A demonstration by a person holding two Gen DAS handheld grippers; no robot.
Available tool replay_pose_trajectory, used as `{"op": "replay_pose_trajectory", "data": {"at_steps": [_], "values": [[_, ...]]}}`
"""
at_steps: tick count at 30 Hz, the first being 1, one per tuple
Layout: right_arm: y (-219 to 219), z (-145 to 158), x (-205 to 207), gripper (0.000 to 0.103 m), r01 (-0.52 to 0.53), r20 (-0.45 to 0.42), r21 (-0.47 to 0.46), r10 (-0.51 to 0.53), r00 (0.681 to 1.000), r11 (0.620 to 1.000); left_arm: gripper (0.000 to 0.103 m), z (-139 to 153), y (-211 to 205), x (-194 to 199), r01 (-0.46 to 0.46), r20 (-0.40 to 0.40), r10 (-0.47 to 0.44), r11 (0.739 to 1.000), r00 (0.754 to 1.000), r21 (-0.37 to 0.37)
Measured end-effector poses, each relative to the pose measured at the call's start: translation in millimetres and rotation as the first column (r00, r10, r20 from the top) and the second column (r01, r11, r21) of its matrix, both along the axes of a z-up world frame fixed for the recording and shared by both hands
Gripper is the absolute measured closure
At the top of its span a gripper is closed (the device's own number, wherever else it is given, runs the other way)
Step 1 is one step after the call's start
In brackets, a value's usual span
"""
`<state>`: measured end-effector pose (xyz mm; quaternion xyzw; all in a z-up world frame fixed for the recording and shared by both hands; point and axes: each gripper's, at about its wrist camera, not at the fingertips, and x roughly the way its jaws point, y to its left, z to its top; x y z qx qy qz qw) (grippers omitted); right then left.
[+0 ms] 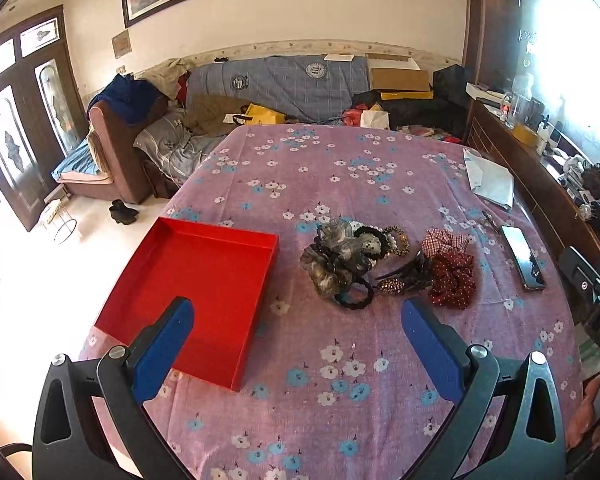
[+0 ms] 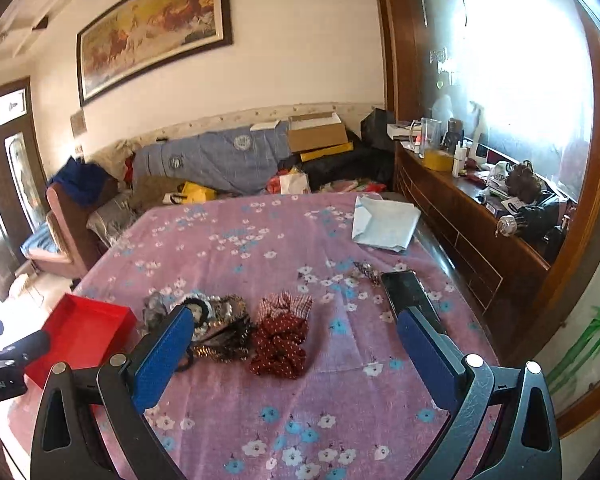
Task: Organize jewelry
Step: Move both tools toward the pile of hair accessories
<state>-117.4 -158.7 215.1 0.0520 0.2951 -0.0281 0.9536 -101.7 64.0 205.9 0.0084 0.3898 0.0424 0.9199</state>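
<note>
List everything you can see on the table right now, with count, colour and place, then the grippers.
red tray: one, red, empty, on the table's left side.
hair accessory pile: one heap, grey, black and gold scrunchies and ties, mid-table, right of the tray; exact count unclear.
checked scrunchie: one, red and white, right of the pile.
dotted scrunchie: one, dark red with white dots, just in front of the checked one.
phone: one, black, near the table's right edge.
folded paper: one, pale blue-white, far right corner.
tablecloth: one, pink with blue and white flowers.
left gripper: open, empty, above the near table.
right gripper: open, empty.
</note>
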Motion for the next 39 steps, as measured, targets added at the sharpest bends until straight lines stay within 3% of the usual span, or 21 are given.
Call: {"op": "replay_pose_trajectory", "data": {"at_steps": [6, 17, 39], "values": [[-4, -5, -12, 0.0, 0.049, 0.038, 0.039, -0.05, 0.998, 0.998, 0.0, -3, -2, -5, 0.01, -0.011, -0.01, 1.0, 1.0, -0.005], [2, -25, 0, 0.0, -0.001, -0.08, 0.075, 0.007, 0.997, 0.997, 0.0, -8, -5, -7, 0.015, -0.034, -0.015, 1.0, 0.999, 0.003], [-1, -63, 26, 0.001, 0.0, -0.199, 0.082, 0.016, 0.98, 0.997, 0.0, -43, -16, 24, 0.02, -0.15, -0.016, 0.999, 0.989, 0.025]]}}
